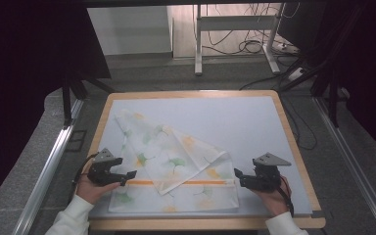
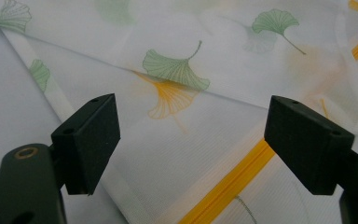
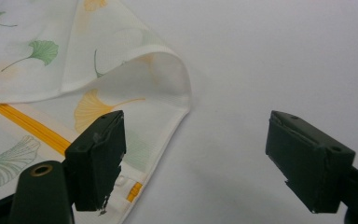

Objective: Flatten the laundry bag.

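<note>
High view: folded ginkgo-print cloth (image 1: 169, 164) lies lower centre of the frame on the grey mat of the tabletop (image 1: 293, 147). Left tool (image 1: 129, 175) at its left edge, right tool (image 1: 237, 174) at its right edge, both released, empty. Left gripper view: jaws spread over cloth (image 2: 191, 116) and its orange stripe (image 2: 233, 186). Right gripper view: jaws spread; cloth corner (image 3: 135, 93) left of centre.
</note>
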